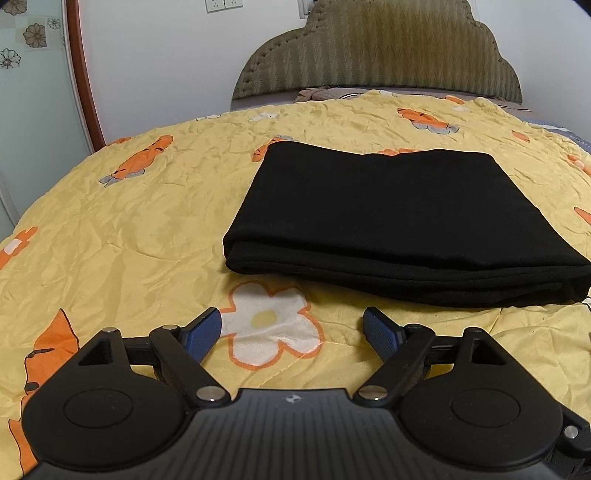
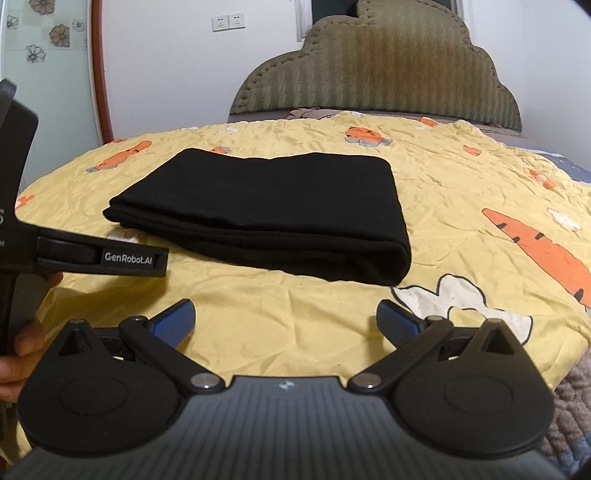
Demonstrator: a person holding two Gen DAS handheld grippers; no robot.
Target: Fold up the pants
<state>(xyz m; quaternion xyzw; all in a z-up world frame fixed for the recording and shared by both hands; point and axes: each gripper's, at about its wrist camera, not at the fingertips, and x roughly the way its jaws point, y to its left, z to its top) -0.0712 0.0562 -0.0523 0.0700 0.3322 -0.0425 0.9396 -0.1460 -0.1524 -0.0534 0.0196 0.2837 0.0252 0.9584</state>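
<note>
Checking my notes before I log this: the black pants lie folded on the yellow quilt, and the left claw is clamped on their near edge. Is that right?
Not quite. The black pants do lie folded on the yellow quilt, but the left claw is open and short of them, touching nothing, as the left wrist view shows.

A wide bed wears a wrinkled yellow quilt (image 1: 155, 206) with orange carrot prints. Behind it stands an olive padded headboard (image 1: 376, 51) against a white wall (image 1: 166, 66) with two sockets (image 2: 229, 22).
</note>
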